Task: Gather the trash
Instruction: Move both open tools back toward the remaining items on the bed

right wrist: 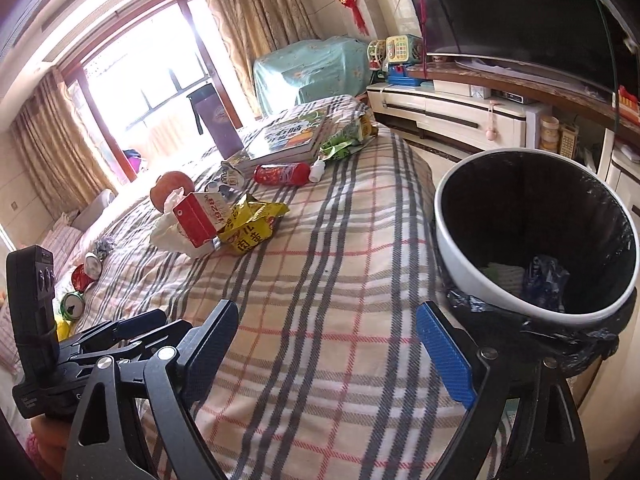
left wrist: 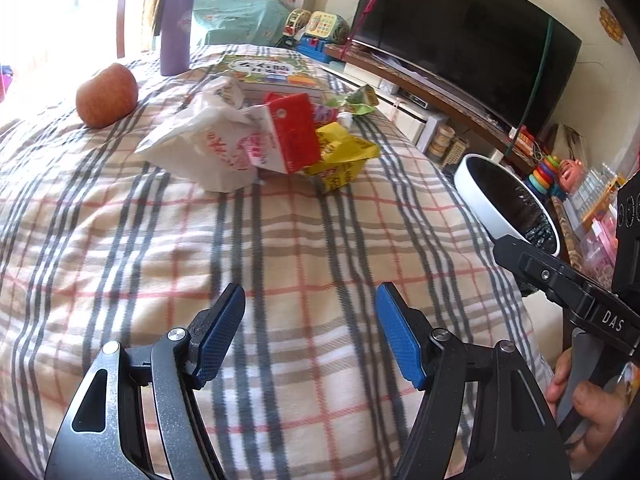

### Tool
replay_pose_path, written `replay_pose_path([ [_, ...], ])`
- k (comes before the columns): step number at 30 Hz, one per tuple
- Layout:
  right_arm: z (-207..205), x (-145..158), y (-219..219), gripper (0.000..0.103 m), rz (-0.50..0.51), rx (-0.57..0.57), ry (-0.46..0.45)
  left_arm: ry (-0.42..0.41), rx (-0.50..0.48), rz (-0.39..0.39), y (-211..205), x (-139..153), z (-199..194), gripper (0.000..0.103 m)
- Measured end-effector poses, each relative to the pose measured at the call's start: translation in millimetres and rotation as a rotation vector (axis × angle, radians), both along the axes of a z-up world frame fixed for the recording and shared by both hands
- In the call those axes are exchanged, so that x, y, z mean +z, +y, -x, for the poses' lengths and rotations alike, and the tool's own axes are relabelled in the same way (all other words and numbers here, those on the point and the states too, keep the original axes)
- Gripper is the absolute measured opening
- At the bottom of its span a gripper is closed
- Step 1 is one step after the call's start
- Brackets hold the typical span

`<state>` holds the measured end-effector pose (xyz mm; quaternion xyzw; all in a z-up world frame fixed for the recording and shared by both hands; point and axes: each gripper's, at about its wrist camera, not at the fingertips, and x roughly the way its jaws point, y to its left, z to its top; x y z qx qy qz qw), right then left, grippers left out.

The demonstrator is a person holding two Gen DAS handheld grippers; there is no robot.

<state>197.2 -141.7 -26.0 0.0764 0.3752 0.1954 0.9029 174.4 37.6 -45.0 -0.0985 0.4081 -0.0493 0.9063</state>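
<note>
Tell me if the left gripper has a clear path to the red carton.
Probably yes. The left gripper is open, and only bare plaid blanket lies between it and the red carton, which sits atop the pile.

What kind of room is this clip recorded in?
Most likely a lived-in family living room: a big television on a long low cabinet, curtains by a bright window, children's toys, and a table under a plaid cloth with wrappers beside a lined trash bin.

An apple (left wrist: 107,95), a purple flask (left wrist: 175,28) and picture books (left wrist: 272,74) are sitting on the plaid blanket (left wrist: 280,248), facing a television (left wrist: 464,36).
</note>
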Motion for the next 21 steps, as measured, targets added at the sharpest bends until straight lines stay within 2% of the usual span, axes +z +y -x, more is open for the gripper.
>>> replay_pose_path([
  [10, -22, -10, 31, 0.092, -0.024, 0.046, 0.055, 0.011, 0.081, 0.015, 43, -2, -11, 0.069],
  [21, -52, -6, 56, 0.091, -0.059, 0.053, 0.046, -0.002, 0.127, 0.039, 79, 4, -39, 0.069],
])
